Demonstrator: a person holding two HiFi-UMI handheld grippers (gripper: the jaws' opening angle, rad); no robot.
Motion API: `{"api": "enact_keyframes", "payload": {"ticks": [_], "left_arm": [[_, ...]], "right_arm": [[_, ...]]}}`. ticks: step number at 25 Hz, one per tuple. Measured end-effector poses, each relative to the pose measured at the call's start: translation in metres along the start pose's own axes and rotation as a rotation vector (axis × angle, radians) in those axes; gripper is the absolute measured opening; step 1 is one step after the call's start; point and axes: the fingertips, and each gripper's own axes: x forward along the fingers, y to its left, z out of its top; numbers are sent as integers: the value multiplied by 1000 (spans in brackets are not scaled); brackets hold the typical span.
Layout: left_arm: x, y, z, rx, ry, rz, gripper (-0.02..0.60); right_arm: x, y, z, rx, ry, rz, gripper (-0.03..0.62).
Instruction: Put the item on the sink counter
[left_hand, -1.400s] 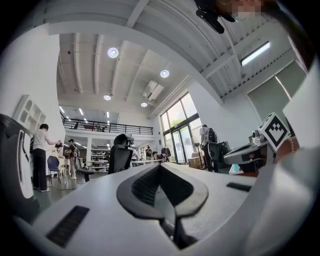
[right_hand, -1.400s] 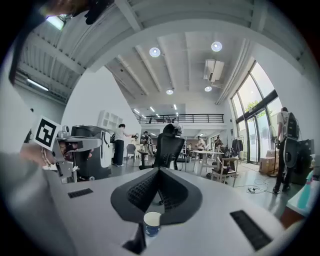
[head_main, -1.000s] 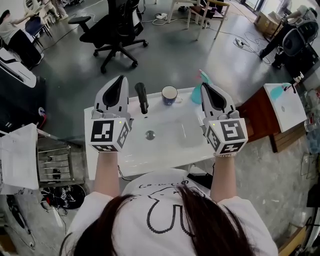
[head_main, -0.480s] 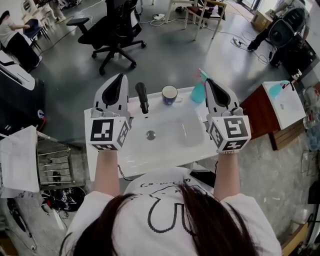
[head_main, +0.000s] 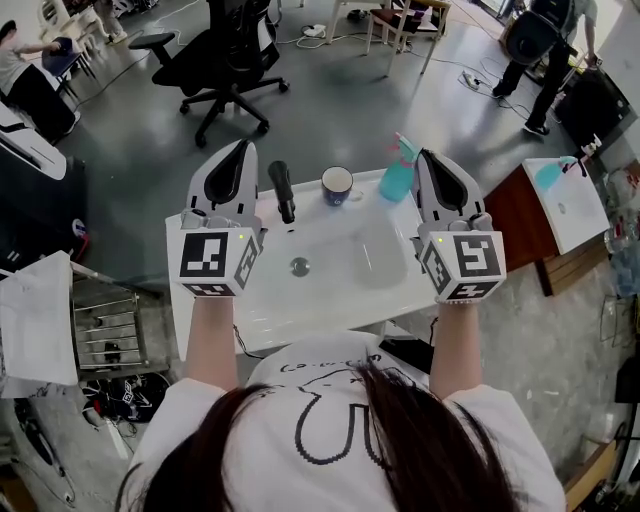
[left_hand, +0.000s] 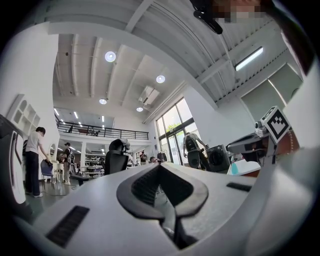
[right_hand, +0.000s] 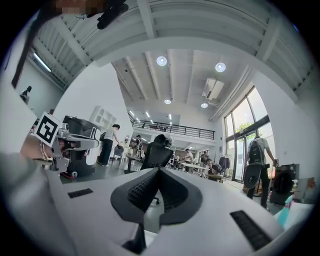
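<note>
- Since the earlier head view, the right gripper (head_main: 425, 157) has slid a little to the right. The teal spray bottle (head_main: 397, 177), which it half covered before, now shows clear just left of its jaws. The left gripper (head_main: 243, 148) has kept its place.
- Head view: both grippers are held over the white sink counter (head_main: 330, 305), one at each side of the basin, with their tips towards the counter's far edge. The spray bottle stands upright on that far edge, apart from the right jaws. A dark mug (head_main: 337, 186) stands between the two pairs of jaws, nearer the bottle. The black faucet (head_main: 284, 192) is just right of the left jaws, and the drain (head_main: 299, 266) lies behind the tips, towards the person.
- Left gripper view: the left gripper (left_hand: 159, 167) has its jaws pressed together with nothing between them. Beyond the tips, to the left, is a black office chair (left_hand: 116, 157). The right gripper's marker cube (left_hand: 275, 123) shows far to the right.
- Right gripper view: the right gripper (right_hand: 159, 171) also has its jaws closed on each other and empty. The office chair (right_hand: 156, 153) stands straight beyond the tips, and the left gripper's marker cube (right_hand: 48, 129) shows off to the left.
</note>
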Motion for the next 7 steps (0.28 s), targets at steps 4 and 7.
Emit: {"api": "enact_keyframes", "payload": {"ticks": [4,7], "left_arm": [[2,-1,3,1,-9,-2,9],[4,-1,4,2,-12,-4,9]], "right_arm": [[-1,0,2,-9,-4,2,26],[0,1,4,-17,-6,2,26]]}}
